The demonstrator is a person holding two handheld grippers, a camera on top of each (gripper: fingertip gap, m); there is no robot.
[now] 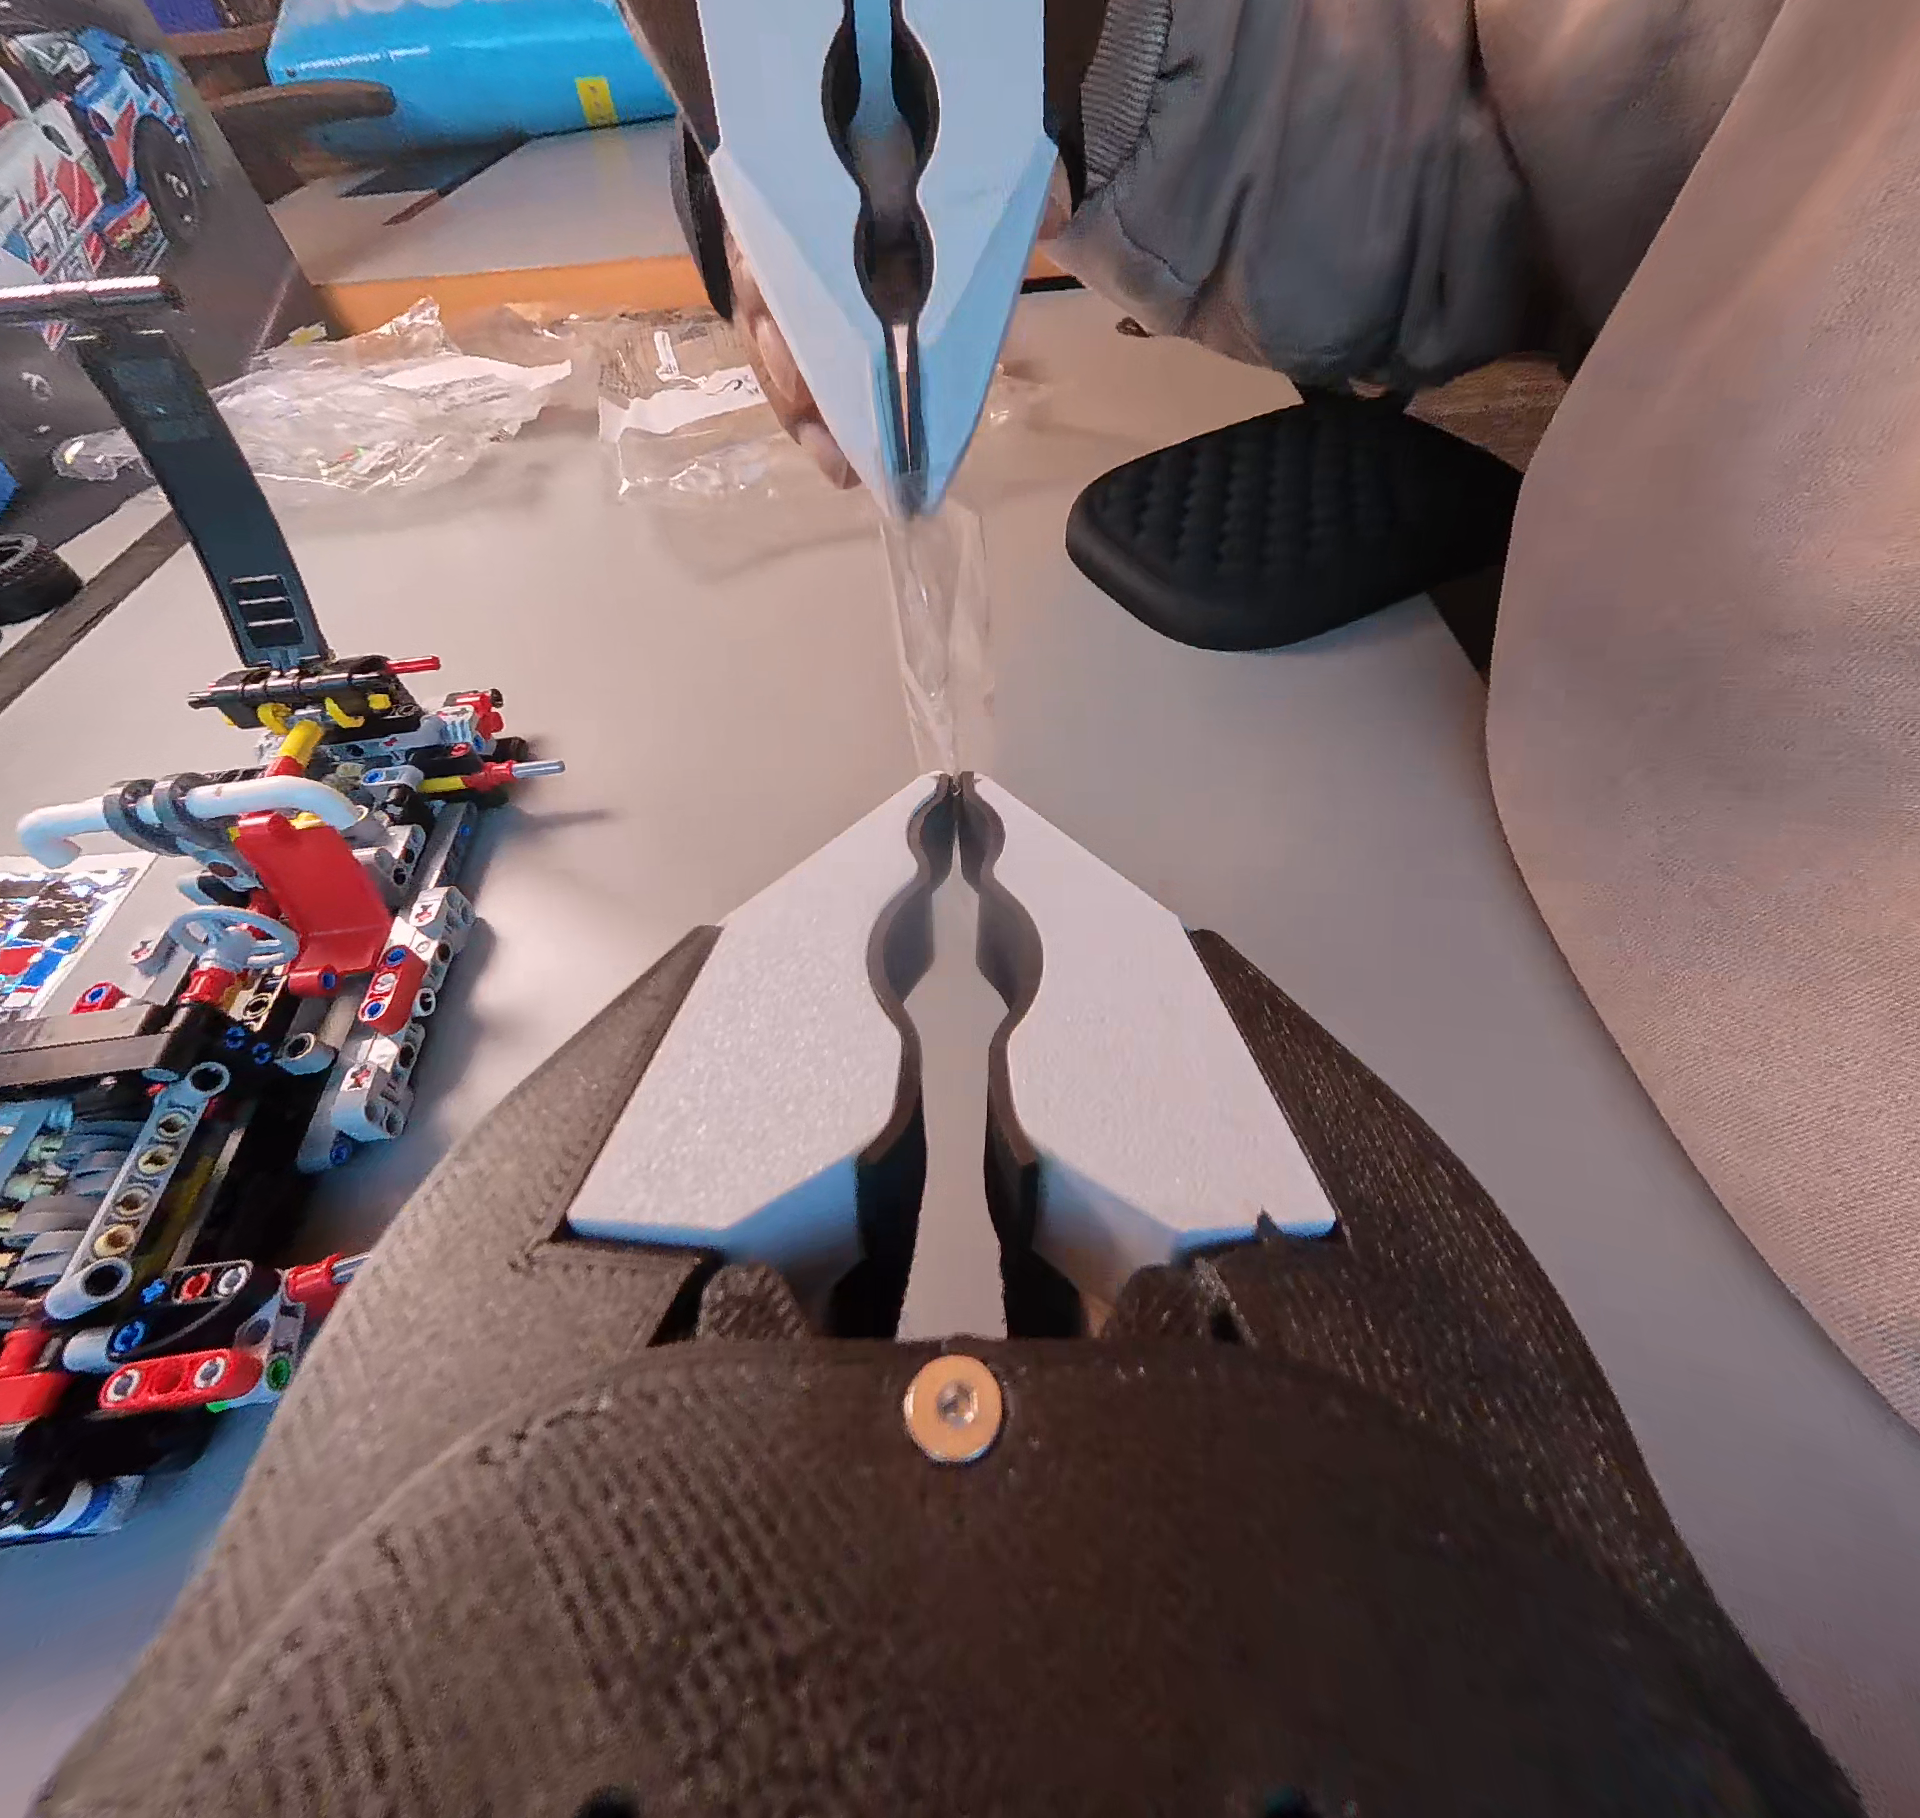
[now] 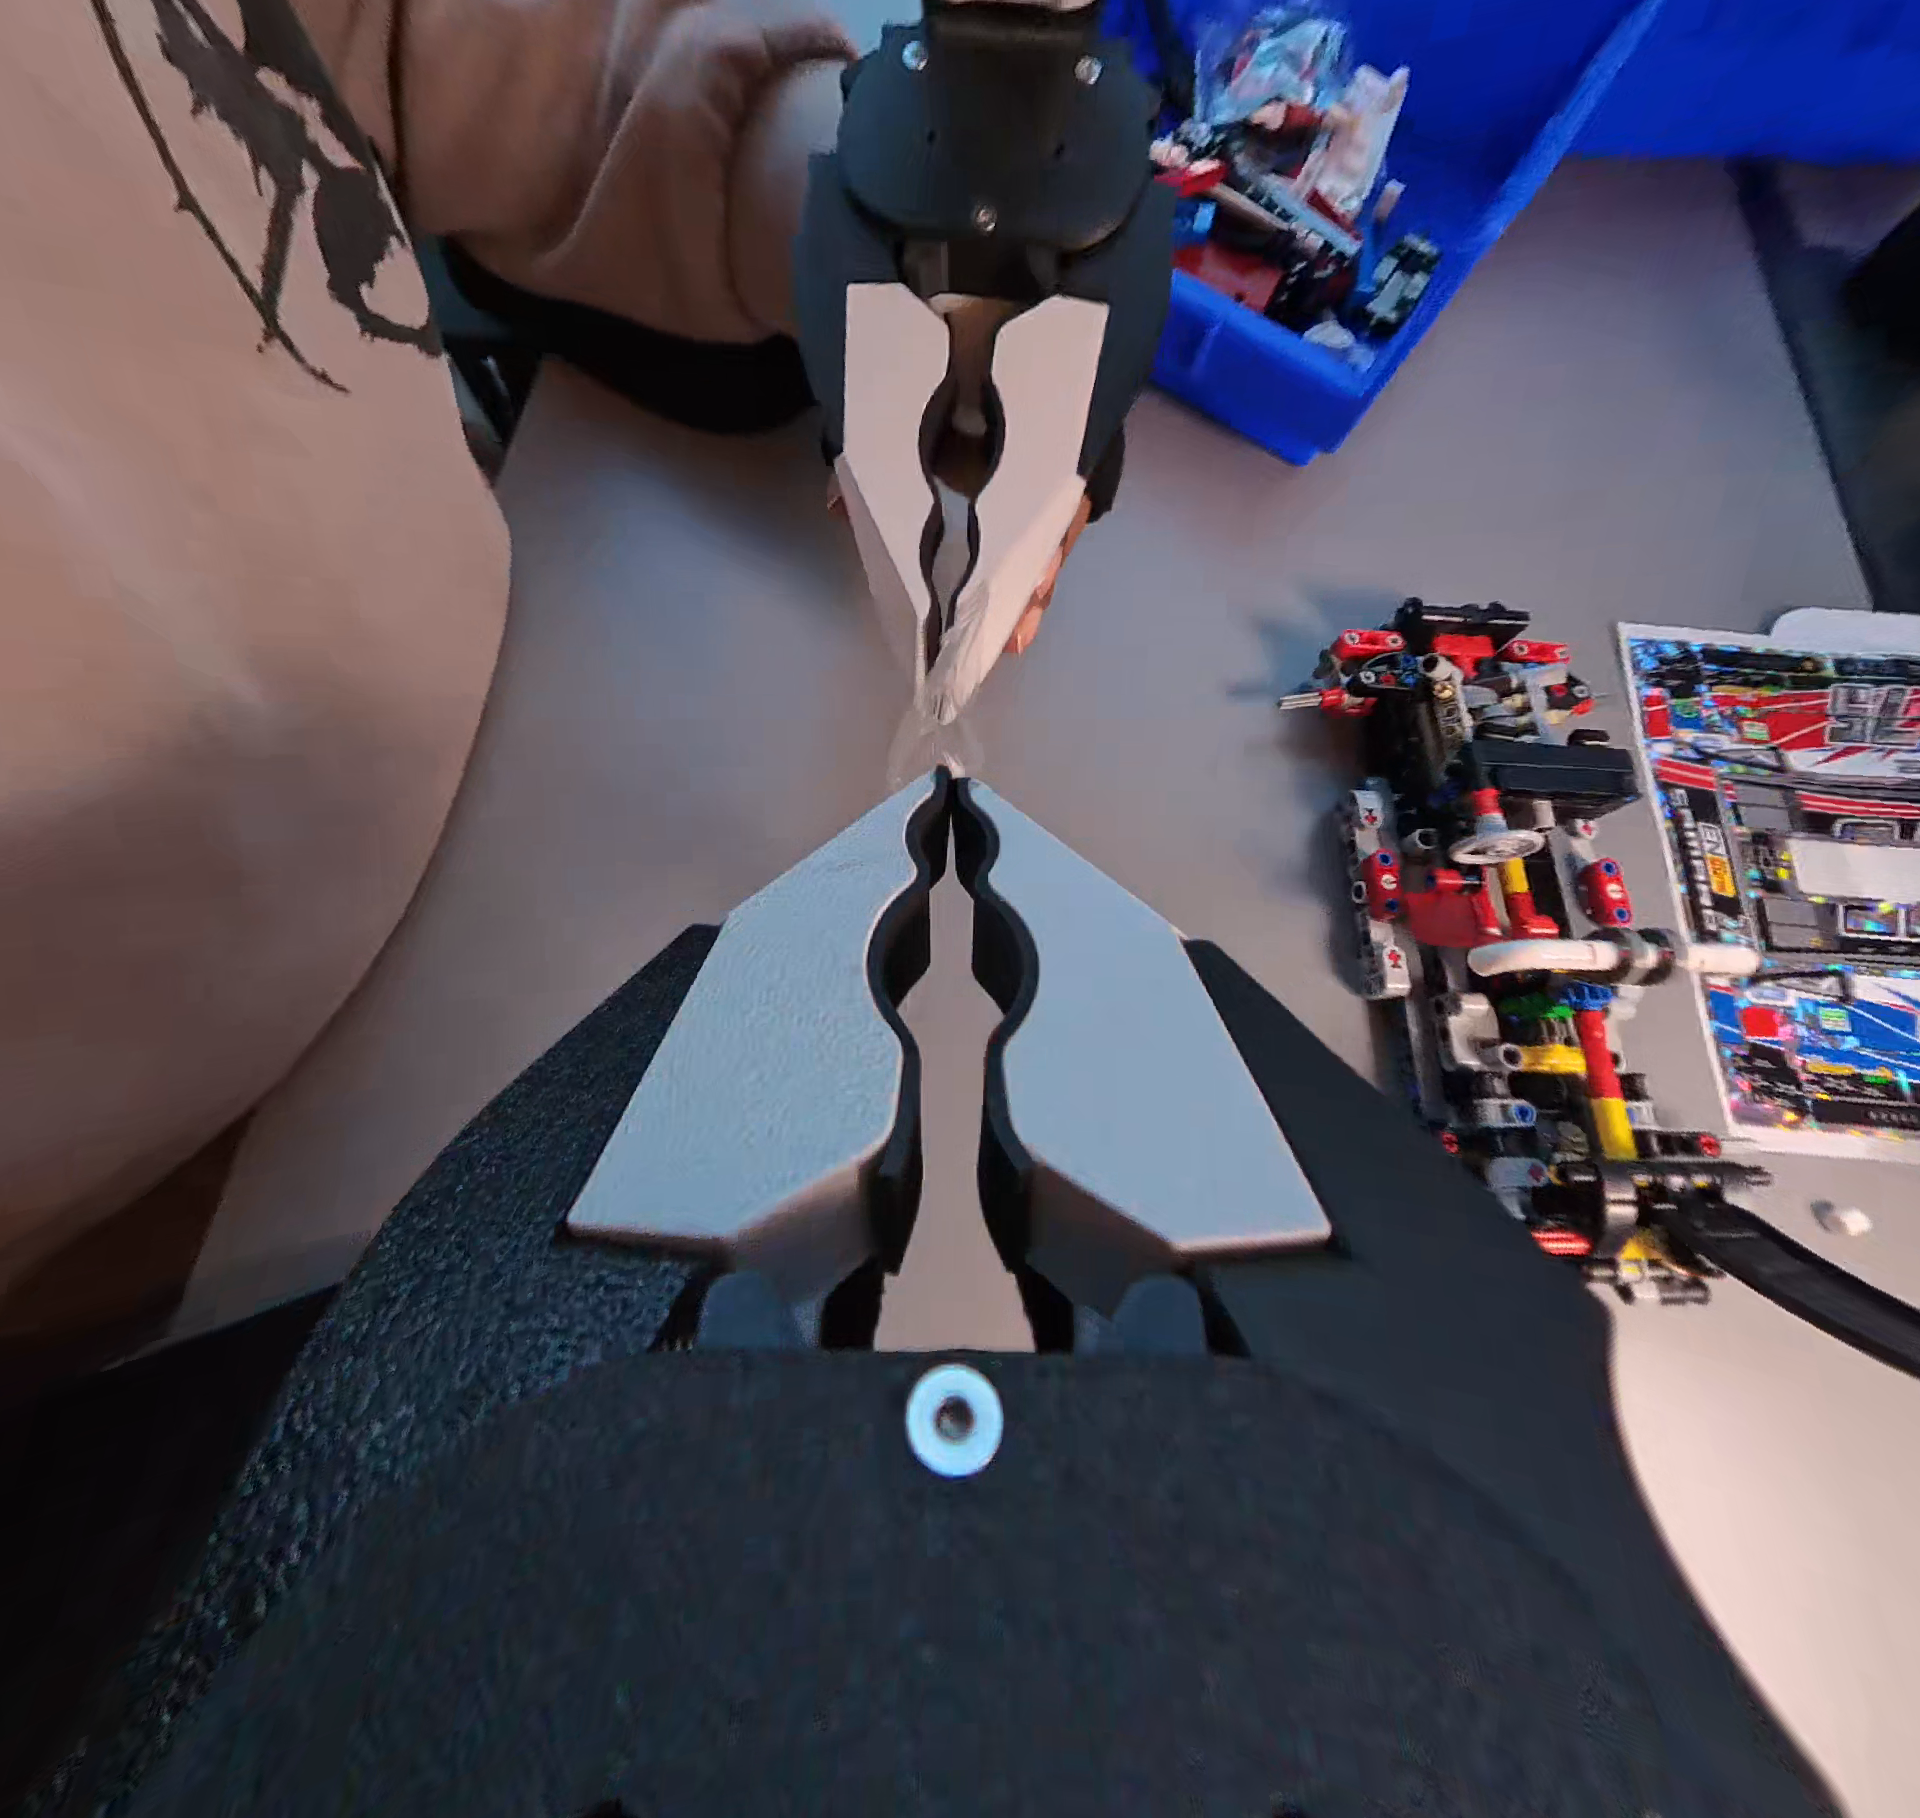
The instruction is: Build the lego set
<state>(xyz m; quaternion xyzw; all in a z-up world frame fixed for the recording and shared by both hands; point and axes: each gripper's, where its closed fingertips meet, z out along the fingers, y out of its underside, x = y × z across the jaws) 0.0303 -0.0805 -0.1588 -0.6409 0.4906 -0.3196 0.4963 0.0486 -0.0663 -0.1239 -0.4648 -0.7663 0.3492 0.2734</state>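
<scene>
Both grippers face each other tip to tip above the grey table, each shut on one end of a small clear plastic bag [image 1: 940,625], stretched taut between them. My left gripper [image 1: 954,781] pinches its near end; the right gripper [image 1: 906,495] holds the far end. In the right wrist view my right gripper [image 2: 951,779] pinches the bag [image 2: 935,719] and the left gripper [image 2: 948,641] is opposite. The partly built lego car chassis [image 1: 260,937], red, grey, black and yellow, lies on the table to the left; it also shows in the right wrist view [image 2: 1496,937].
A sticker sheet [image 2: 1787,875] lies beside the chassis. A blue bin [image 2: 1351,210] holds loose parts and bags. Empty clear bags [image 1: 416,397] lie at the back. A black chair armrest [image 1: 1278,532] and a person's beige sleeve [image 1: 1714,625] are at the right. A black stand [image 1: 208,480] rises behind the chassis.
</scene>
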